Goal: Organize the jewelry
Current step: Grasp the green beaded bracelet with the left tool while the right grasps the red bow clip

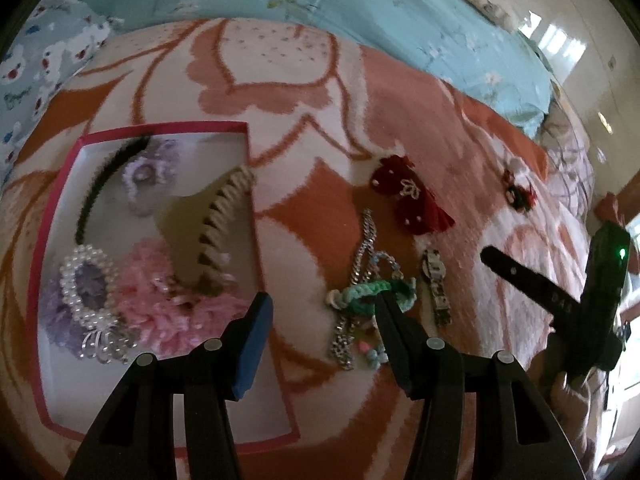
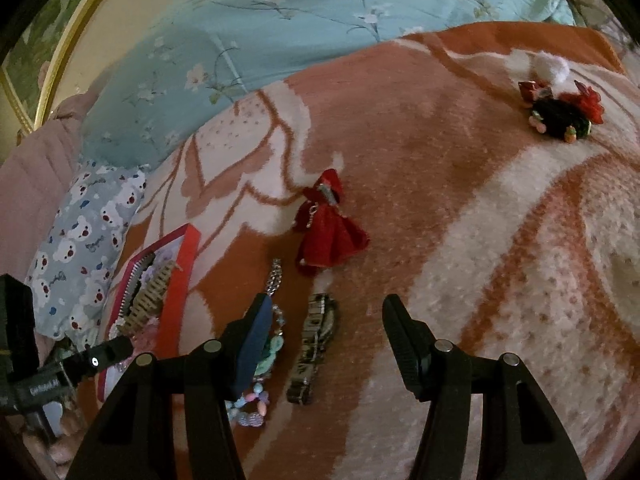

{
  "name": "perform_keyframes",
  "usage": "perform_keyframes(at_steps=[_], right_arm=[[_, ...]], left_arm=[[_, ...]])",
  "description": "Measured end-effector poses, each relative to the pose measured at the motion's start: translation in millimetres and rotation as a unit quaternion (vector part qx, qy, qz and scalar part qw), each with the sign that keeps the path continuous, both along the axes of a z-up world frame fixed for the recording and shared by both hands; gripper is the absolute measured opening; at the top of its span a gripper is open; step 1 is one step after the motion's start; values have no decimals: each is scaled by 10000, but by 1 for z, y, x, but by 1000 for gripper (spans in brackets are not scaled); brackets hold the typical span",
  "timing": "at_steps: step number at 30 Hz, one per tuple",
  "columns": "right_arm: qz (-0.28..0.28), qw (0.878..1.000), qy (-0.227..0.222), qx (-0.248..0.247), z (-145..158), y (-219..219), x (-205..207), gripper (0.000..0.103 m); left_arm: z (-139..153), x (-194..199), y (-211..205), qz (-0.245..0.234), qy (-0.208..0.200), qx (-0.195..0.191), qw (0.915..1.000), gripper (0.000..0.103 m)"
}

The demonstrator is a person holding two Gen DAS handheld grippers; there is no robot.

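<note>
A red-rimmed box point(image 1: 52, 208) on the blanket holds a beige claw clip point(image 1: 216, 232), a black headband point(image 1: 104, 184) and several scrunchies. To its right lie a silver chain point(image 1: 362, 248), a green braided bracelet point(image 1: 360, 294), a watch point(image 1: 436, 284) and a red bow point(image 1: 408, 196). My left gripper point(image 1: 322, 304) hovers open between box and pile, its right finger over the bracelet. My right gripper point(image 2: 328, 308) stands open above the watch point(image 2: 316, 344), with nothing pressed between its pads. The chain point(image 2: 274, 276) and red bow point(image 2: 328, 232) lie just beyond.
A dark hair clip with red trim and a white pom point(image 2: 560, 108) lies far right on the orange-and-white blanket point(image 2: 460, 200). Pastel beads point(image 2: 250, 404) sit by the bracelet. A teal floral quilt point(image 2: 280, 20) and a bear-print pillow point(image 2: 80, 240) border the blanket.
</note>
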State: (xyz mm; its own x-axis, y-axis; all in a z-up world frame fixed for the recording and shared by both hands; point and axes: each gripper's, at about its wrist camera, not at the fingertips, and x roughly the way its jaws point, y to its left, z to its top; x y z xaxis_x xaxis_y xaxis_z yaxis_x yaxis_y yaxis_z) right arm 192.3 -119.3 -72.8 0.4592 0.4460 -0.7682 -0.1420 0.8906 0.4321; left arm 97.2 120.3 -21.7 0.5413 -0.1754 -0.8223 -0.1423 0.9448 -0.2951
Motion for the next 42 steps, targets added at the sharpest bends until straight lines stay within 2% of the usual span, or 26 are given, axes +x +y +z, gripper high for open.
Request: perform_keyframes(at_steps=[8,12,16,18,20,23,25,27,30,31,33,36,38,42], right_arm=[[136,9998,138,-39,-4,6,17,59],[305,9993,181,-105,-7,16,31,59],[400,9988,245,-113,-12,23,44,59],[441,9985,284,-140,-15,25,50,59],[486,9981,347,-159,-20,28,57,59],[518,9976,408,-210,-27,31,67,59],[526,9973,444,-252,-32,33,73,59],[528,9972,452,-282,-35,35,78,59],[546,9968,413,-417,-38,40,84,59],[550,9965,408,-472,-38,41,86,59],[589,9952,420,-658,-42,46,89,56],[628,9934,391,-874,-44,49,89,21],[631,9937,328,-865,-40,48,86,14],[558,9962,301,-603,-30,41,76,11]], left_arm=[[-20,22,-32,-511,186,147,9984,53],[-32,41,-52,-865,314,400,9950,53],[-43,58,-74,-1267,390,763,9882,53],[-51,66,-86,-1549,473,897,9827,61],[-61,74,-97,-1720,551,1091,9775,62],[-70,81,-106,-1791,575,1345,9729,62],[-74,86,-108,-1785,571,1403,9722,57],[-76,90,-107,-1738,538,1349,9740,34],[-74,93,-101,-1658,487,1153,9782,12],[-72,92,-99,-1638,451,1121,9791,10],[-68,89,-94,-1552,389,1002,9820,10],[-59,83,-84,-1391,292,813,9865,10],[-52,78,-72,-1241,202,562,9905,10],[-38,66,-51,-995,20,193,9948,9]])
